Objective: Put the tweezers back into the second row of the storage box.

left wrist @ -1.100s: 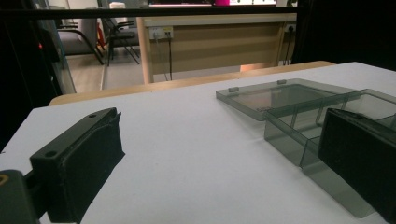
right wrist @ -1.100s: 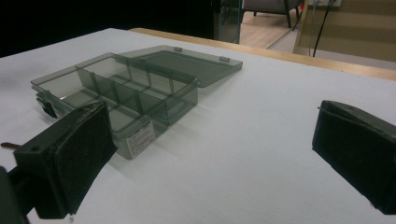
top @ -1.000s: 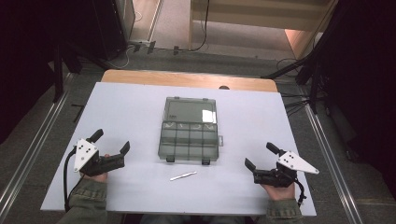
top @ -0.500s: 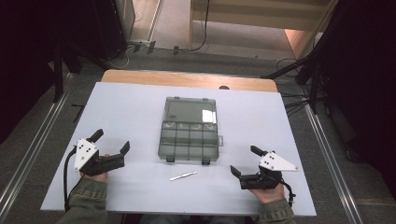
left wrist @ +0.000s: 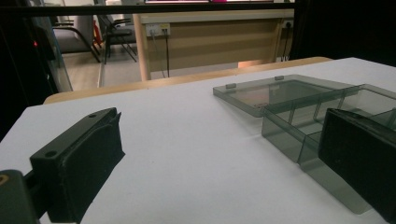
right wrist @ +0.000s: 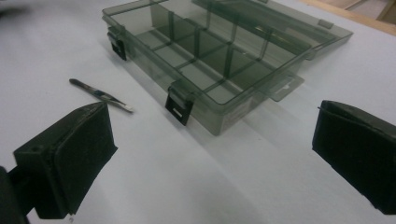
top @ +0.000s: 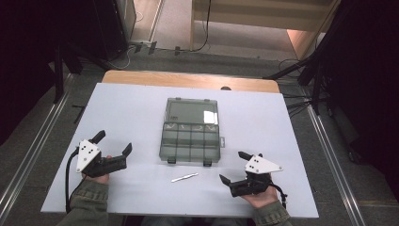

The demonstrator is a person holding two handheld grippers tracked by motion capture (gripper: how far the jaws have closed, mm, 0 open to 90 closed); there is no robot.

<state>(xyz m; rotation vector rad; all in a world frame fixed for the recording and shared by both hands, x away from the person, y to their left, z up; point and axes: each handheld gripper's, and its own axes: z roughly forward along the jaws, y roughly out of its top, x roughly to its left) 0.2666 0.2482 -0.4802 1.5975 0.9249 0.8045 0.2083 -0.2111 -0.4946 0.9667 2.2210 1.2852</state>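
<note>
Centrally on the white table (top: 141, 113), a smoke-grey, see-through plastic organiser box (top: 190, 143) is lying open, its flat lid (top: 193, 111) folded back flat on the far side and its tray split by thin walls into small compartments. Two dark latches (right wrist: 178, 107) are sitting on the tray's near edge, and a small tab is sticking out at its right side. The box's long axis, lid included, is running away from the person, with the latch edge facing them.

Just in front of the box's near edge, a thin, pale metal stick (top: 184, 177) is lying flat, its length running roughly along that edge and slanting slightly, its right end a little closer to the box.

Left of the box and well apart from it, the left gripper (top: 113, 147) is hovering with its black jaws spread wide and nothing between them. Right of the stick and in front of the box's right corner, the right gripper (top: 234, 167) is likewise gaping wide and empty, its jaws turned towards the box and the stick.
</note>
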